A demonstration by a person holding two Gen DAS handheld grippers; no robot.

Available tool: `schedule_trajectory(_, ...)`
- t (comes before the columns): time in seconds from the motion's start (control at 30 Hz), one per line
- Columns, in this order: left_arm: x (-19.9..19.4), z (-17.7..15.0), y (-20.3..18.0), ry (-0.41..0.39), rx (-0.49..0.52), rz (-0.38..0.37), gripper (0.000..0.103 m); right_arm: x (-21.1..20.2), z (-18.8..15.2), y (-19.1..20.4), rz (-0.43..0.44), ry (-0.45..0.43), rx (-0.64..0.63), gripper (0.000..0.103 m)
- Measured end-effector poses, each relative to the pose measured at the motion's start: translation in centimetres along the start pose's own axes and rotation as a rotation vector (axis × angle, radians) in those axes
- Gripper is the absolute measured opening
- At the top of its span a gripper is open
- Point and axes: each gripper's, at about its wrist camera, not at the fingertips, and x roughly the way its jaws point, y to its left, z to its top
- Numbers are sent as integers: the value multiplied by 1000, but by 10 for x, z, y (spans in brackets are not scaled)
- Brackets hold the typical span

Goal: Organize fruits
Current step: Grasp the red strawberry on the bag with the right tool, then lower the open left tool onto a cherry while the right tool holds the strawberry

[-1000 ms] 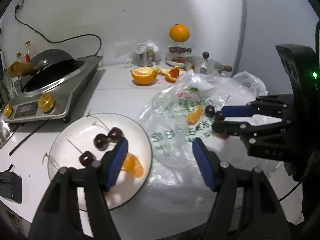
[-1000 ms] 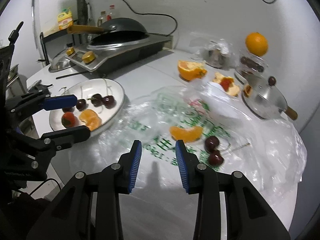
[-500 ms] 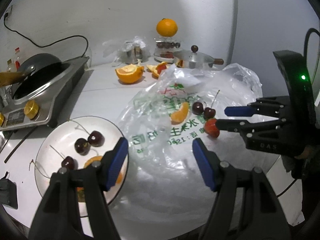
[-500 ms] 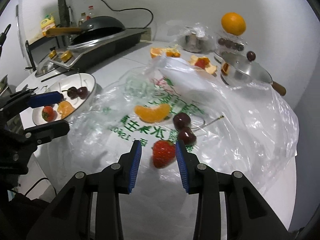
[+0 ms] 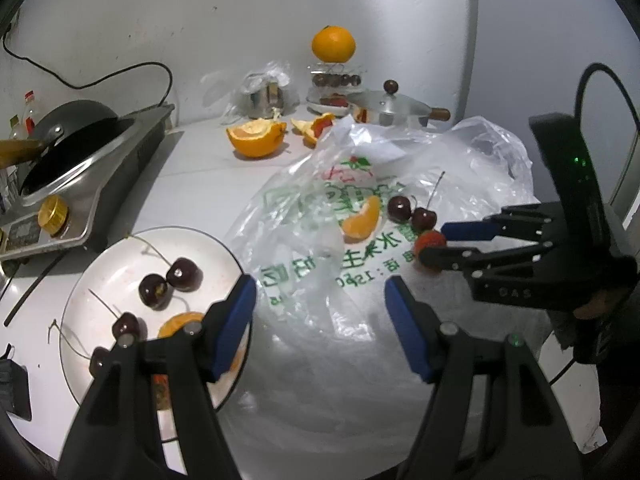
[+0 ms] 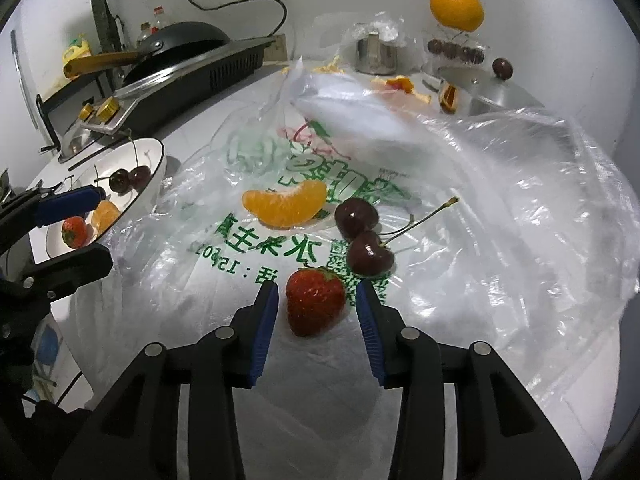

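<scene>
A red strawberry (image 6: 315,304) lies on a clear plastic bag (image 6: 480,208), between the fingers of my open right gripper (image 6: 316,298), which do not touch it. Two dark cherries (image 6: 362,236) and an orange segment (image 6: 286,205) lie just beyond it. In the left wrist view the strawberry (image 5: 430,240) shows at the right gripper's tips (image 5: 436,244). My left gripper (image 5: 320,292) is open and empty, low over the bag's edge beside the white plate (image 5: 116,272). The plate holds several cherries (image 5: 168,280), an orange segment and a strawberry (image 6: 74,231).
An induction cooker with a black wok (image 5: 76,160) stands at the left. At the back are a cut orange (image 5: 256,138), peel pieces, a steel pot with lid (image 5: 388,106), a steel cup, and a whole orange (image 5: 333,44) on a cherry container.
My right gripper has moved forward over the bag so the strawberry now lies between its fingers. My left gripper has shifted right from over the plate to the bag's edge.
</scene>
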Motion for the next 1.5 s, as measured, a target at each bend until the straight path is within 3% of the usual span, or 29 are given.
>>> schedule_trajectory(0.27, 0, 0, 0, -1, -1, 1, 68, 13, 1, 0, -22, 26, -2, 42)
schedule_trajectory(0.37, 1, 1, -1, -1, 3, 4, 68, 14, 2, 1, -9, 23, -10, 33)
schedule_trajectory(0.97, 25, 23, -47, 17, 99, -14, 68, -32, 1, -36, -9, -82, 11, 33)
schedule_trajectory(1.5, 76, 41, -93, 79, 133, -55, 67, -33, -9, -80, 30, -107, 35, 33)
